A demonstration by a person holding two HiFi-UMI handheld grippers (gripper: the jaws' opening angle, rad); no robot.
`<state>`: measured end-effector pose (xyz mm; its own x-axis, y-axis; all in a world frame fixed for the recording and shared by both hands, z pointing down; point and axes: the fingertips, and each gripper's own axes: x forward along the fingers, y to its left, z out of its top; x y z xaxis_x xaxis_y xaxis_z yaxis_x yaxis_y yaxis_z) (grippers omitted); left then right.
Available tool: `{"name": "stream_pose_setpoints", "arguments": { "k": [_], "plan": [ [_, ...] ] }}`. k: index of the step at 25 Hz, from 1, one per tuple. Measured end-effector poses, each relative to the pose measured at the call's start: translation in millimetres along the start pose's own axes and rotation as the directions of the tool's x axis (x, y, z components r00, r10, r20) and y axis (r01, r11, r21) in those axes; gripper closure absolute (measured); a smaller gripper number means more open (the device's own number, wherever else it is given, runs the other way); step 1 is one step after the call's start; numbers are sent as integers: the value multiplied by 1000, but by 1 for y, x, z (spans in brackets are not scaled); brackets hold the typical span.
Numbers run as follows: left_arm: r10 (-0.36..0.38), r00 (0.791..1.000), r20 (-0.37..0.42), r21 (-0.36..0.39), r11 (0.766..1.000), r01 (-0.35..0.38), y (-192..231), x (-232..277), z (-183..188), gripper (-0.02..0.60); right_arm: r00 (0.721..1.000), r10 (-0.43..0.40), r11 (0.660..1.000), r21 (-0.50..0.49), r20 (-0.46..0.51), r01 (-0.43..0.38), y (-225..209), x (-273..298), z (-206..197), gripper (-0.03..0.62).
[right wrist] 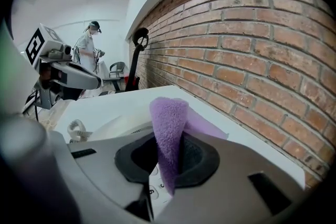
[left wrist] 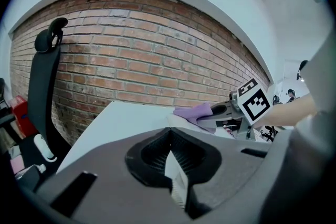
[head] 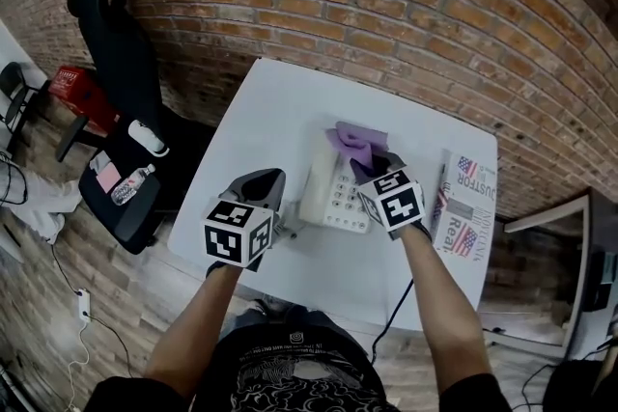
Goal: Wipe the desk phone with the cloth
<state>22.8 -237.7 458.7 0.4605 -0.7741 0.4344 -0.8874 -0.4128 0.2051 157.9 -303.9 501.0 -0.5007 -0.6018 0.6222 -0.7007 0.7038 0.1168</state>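
— Right gripper (right wrist: 167, 168): what's it doing?
— Its jaws are clamped on the purple cloth (right wrist: 168, 126), which stands up in a fold between them. The cloth (head: 355, 142) sits at the far end of the white desk phone (head: 331, 196).
— And the left gripper (left wrist: 169, 138)?
— Jaws together, nothing between them, just beside the phone's left edge.
— Where's the phone itself?
— Flat on the white table (head: 259, 106), keypad up, with a printed newspaper (head: 467, 204) lying to its right and the brick wall (head: 406, 5) beyond.

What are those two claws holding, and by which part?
The right gripper pinches the purple cloth at a bunched fold over the phone; the left gripper holds nothing.
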Motion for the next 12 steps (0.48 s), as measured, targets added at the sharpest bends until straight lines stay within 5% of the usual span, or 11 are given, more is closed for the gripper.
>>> {"name": "stream_pose_setpoints", "arguments": {
  "k": [12],
  "plan": [
    [-74, 997, -12, 10, 997, 74, 2, -11, -6, 575, 999, -30, 996, 86, -31, 33, 23, -8, -14, 548]
  ]
}}
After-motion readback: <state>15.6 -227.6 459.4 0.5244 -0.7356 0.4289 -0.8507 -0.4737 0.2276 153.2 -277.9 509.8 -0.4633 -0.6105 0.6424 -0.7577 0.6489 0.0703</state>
